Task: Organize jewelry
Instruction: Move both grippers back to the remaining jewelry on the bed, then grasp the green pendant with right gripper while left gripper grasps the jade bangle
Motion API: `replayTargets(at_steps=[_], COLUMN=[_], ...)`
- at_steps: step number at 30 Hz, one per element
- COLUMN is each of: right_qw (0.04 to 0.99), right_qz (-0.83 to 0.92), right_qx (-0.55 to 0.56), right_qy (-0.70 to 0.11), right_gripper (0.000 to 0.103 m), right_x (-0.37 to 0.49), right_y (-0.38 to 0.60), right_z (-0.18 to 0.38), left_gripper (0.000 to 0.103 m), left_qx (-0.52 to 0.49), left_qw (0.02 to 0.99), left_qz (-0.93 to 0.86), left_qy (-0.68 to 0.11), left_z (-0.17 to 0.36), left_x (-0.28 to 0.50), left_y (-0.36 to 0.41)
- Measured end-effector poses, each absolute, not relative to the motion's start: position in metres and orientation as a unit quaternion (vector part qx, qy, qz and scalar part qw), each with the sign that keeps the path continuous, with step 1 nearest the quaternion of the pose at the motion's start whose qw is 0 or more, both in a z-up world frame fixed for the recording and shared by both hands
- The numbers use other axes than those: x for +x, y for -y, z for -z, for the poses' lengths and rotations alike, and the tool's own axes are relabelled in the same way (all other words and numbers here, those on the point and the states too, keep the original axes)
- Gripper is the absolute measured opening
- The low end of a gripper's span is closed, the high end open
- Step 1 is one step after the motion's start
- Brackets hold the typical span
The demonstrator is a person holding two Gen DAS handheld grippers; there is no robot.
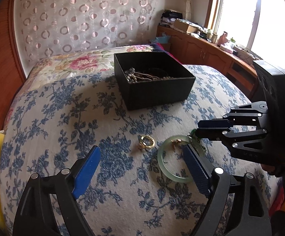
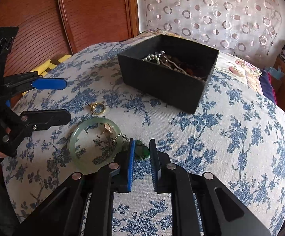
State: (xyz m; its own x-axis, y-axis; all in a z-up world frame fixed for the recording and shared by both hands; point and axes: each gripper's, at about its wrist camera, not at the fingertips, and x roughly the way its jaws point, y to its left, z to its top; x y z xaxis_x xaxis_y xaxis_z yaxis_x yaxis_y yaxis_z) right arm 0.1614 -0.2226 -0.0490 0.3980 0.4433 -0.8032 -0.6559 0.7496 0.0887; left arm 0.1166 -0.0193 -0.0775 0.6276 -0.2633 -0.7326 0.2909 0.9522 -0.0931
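Daylight enters from the window (image 1: 260, 15), which is overexposed to white, the bedspread (image 1: 122, 177) is evenly lit with soft shadows, and both fisheye views bend strongly and darken at the corners.

I'm working over a bed (image 1: 107, 177) with a blue-flowered cover. Sitting on it: a black box (image 1: 158, 92) full of beads, a gold ring (image 1: 147, 141), a pale green bangle (image 1: 168, 167) and a small green pendant (image 2: 142, 151) just beside the bangle.

No readable text or labels, as far as visible.
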Motion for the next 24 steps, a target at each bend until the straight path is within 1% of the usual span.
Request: replayTargets(at_steps=[2, 6, 16, 24], right_qw=[0.829, 0.833, 0.868, 0.880], right_qz=[-0.332, -0.333, -0.319, -0.299], right_qx=[-0.122, -0.117, -0.088, -0.077], right_qy=[-0.433, -0.425, -0.370, -0.362], right_gripper=[0.017, 0.012, 0.012, 0.012], right_x=[0.159, 0.156, 0.141, 0.138], right_y=[0.223, 0.225, 0.253, 0.276], right_z=[0.050, 0.050, 0.013, 0.008], left_gripper=[0.082, 0.082, 0.082, 0.082], left_qx=[0.019, 0.026, 0.045, 0.061], left_qw=[0.900, 0.896, 0.884, 0.877], left_qz=[0.157, 0.163, 0.187, 0.188], left_qy=[-0.406, -0.412, -0.426, -0.439], left_z=[0.080, 0.085, 0.091, 0.099], left_x=[0.114, 0.110, 0.112, 0.116], left_y=[0.023, 0.031, 0.060, 0.074])
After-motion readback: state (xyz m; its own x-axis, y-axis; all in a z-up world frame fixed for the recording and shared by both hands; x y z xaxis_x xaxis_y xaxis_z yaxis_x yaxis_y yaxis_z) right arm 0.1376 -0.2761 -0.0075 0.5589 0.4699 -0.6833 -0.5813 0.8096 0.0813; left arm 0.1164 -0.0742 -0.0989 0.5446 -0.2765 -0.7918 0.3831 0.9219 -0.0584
